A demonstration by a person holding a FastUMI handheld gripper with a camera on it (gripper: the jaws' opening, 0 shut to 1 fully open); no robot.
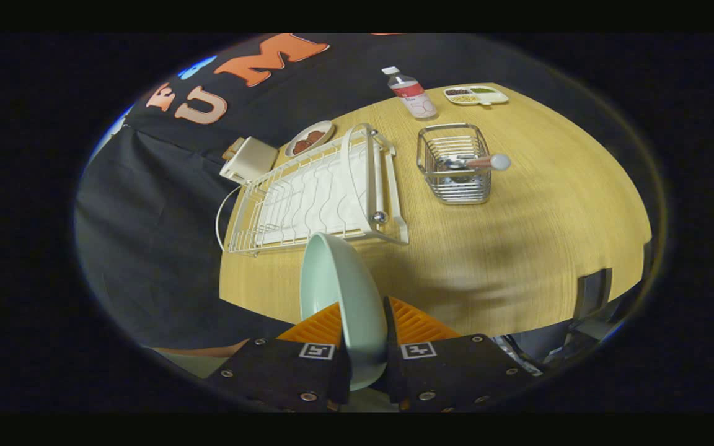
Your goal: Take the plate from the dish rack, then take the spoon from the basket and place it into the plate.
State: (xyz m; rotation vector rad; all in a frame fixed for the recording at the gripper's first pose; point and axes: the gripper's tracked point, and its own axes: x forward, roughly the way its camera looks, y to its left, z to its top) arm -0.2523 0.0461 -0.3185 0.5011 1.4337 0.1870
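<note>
Plate stands on edge, clamped between the fingers above the tabletop, just short of the rack. Level it and set it down flat, probably on bare wood nearer the basket, where the spoon waits.

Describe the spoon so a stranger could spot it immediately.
On the round wooden table, beyond the hand-held gripper shut on the pale green plate, stands a silver wire basket. The spoon lies across its top, with a pinkish, white-tipped handle.
</note>
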